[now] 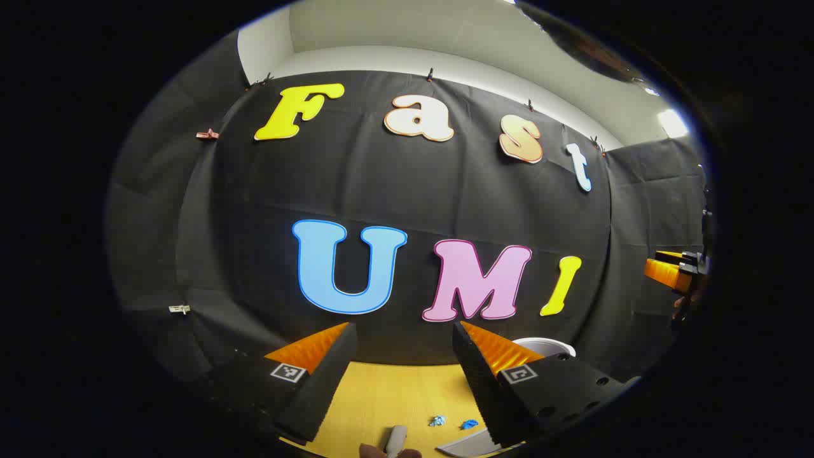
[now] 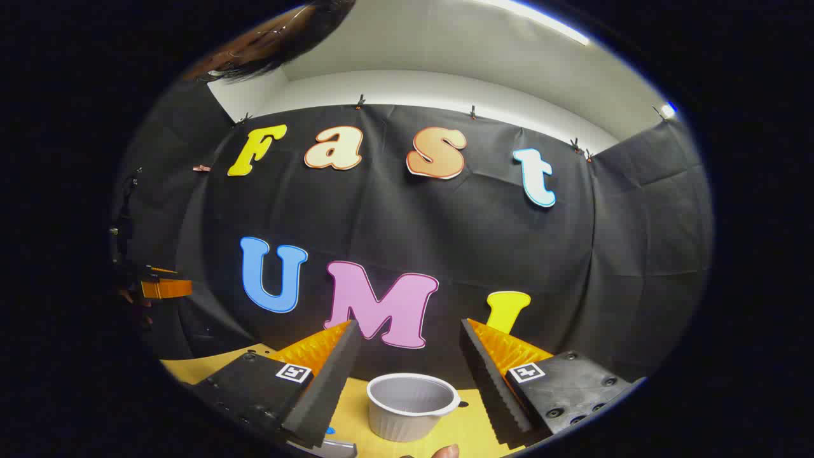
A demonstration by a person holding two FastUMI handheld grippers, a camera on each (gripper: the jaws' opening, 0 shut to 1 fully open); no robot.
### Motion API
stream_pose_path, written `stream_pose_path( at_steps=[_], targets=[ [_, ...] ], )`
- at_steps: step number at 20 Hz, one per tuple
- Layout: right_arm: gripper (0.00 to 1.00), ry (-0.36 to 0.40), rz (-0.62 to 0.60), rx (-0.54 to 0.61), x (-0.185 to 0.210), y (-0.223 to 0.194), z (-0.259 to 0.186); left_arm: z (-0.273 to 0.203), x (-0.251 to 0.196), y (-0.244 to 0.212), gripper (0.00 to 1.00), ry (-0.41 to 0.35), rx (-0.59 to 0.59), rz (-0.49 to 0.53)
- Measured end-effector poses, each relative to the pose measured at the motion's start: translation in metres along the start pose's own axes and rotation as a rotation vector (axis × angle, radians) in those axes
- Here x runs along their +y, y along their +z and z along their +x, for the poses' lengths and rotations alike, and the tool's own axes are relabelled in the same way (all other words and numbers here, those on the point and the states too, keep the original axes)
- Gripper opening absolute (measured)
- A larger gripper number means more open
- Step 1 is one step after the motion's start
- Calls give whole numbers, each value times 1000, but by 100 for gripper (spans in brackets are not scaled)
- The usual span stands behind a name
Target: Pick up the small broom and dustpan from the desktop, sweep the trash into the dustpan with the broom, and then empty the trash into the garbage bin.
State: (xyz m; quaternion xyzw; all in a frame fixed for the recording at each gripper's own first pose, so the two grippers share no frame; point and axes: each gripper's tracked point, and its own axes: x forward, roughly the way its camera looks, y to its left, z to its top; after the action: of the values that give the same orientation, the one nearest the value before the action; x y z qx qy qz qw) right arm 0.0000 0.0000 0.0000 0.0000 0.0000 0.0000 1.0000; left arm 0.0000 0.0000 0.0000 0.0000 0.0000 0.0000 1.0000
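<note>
**Sweeping not yet begun**

Both claws, left [image 1: 404, 356] and right [image 2: 407, 359], hung spread and empty above the bench [image 1: 394, 394]. Blue trash scraps [image 1: 453, 422] lay unswept near the dustpan [image 1: 467, 444]; the white bin [image 2: 412, 406] waited beyond.
</note>
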Motion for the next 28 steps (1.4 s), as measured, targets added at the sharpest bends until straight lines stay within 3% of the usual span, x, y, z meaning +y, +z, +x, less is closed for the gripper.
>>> stream_pose_path(
  at_steps=[9, 15, 19, 28],
  targets=[
    [96, 43, -65, 95, 25, -50, -9, 2, 8, -31, 95, -10, 44, 48],
    [96, 96, -92, 166, 55, -86, -23, 2, 11, -71, 95, -48, 96, 140],
    [100, 161, -105, 380, 82, -150, -50, 4, 17, -109, 95, -66, 174, 148],
    [97, 308, -30, 918, 155, -306, -137, 7, 37, -187, 95, -104, 297, 153]
  ],
)
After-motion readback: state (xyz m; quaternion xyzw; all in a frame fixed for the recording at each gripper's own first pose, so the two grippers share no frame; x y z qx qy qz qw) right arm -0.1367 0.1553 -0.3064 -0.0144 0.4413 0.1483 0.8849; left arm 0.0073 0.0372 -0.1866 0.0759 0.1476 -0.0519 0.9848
